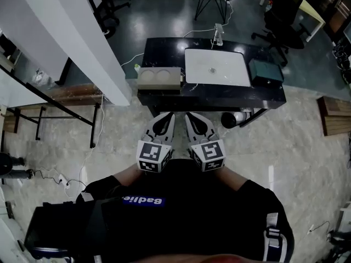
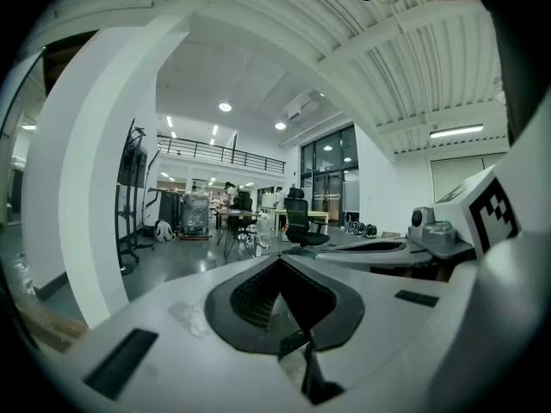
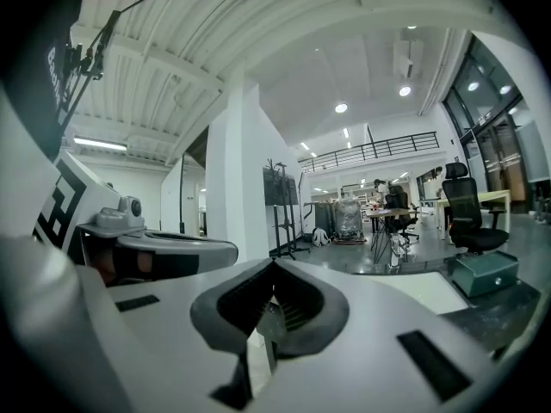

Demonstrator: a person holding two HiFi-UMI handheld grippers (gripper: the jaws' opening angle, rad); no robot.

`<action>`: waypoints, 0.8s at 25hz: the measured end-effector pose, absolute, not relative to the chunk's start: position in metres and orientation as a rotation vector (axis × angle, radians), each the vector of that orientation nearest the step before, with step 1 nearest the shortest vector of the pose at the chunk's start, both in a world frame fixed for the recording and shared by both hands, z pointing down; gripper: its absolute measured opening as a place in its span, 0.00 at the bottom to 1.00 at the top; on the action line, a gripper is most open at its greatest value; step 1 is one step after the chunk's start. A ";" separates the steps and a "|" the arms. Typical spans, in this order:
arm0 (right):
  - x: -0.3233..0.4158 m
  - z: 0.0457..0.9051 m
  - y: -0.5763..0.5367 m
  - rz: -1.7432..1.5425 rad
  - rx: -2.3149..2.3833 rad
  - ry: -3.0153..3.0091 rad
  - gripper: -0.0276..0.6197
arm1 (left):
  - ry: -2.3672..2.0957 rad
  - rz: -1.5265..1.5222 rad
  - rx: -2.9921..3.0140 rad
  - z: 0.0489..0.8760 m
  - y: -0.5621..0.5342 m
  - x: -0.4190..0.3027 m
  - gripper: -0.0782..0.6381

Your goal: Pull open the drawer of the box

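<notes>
Glossy black desk (image 1: 164, 48), rectangular, with a smooth white rounded-corner mat (image 1: 216, 67) taking up most of the middle. The teal box (image 1: 266, 70) sits at the desk's right edge, just beside the mat. It's squat and matte, and in the right gripper view there's a small round knob on its front face, which looks flush, so the drawer seems shut. Over at the left edge is a beige box (image 1: 159, 77) with two round recesses in its top, right up against the mat's near left corner. Neither tool is near any of it. The left hand-held gripper (image 1: 166, 118) and right hand-held gripper (image 1: 191, 118) are both held close to the person's body, side by side, short of the desk's near edge. Each has smooth pale grey plastic jaws with dark ribbed pads, and a marker cube at the back. On both, the jaws are pressed together with nothing between them. The floor under the person is pale marble-look tile (image 1: 307, 147), and past the desk it turns dark and shiny. There's a big white column (image 1: 71, 32) on the left, a black office chair (image 1: 282, 10) beyond the desk's far right corner, and a white ribbed ceiling with spot lights overhead.
</notes>
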State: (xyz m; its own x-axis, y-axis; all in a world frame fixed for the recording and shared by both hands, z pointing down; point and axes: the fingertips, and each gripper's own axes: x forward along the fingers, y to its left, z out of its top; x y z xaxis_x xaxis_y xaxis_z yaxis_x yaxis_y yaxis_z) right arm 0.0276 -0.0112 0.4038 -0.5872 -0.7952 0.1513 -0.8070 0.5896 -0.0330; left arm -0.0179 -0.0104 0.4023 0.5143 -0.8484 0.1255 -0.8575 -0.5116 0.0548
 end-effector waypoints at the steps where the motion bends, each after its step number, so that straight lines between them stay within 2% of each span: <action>1: 0.030 0.404 -0.012 0.157 1.354 -2.697 0.04 | -1.499 0.133 2.624 0.403 -0.012 -0.015 0.09; 14: 0.068 0.433 -0.021 0.253 1.228 -2.734 0.04 | -1.596 0.190 2.495 0.429 -0.016 0.017 0.09; 20: 0.058 0.444 -0.043 0.264 1.212 -2.709 0.04 | -1.592 0.172 2.490 0.434 -0.040 0.006 0.09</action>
State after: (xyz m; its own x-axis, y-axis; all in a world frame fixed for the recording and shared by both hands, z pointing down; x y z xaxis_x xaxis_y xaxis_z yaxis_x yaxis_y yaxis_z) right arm 0.0580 -0.0426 0.4436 -0.6581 -0.7207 0.2179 -0.7492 0.6555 -0.0946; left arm 0.0062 -0.0403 0.4342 0.4194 -0.8869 0.1939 -0.9078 -0.4098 0.0893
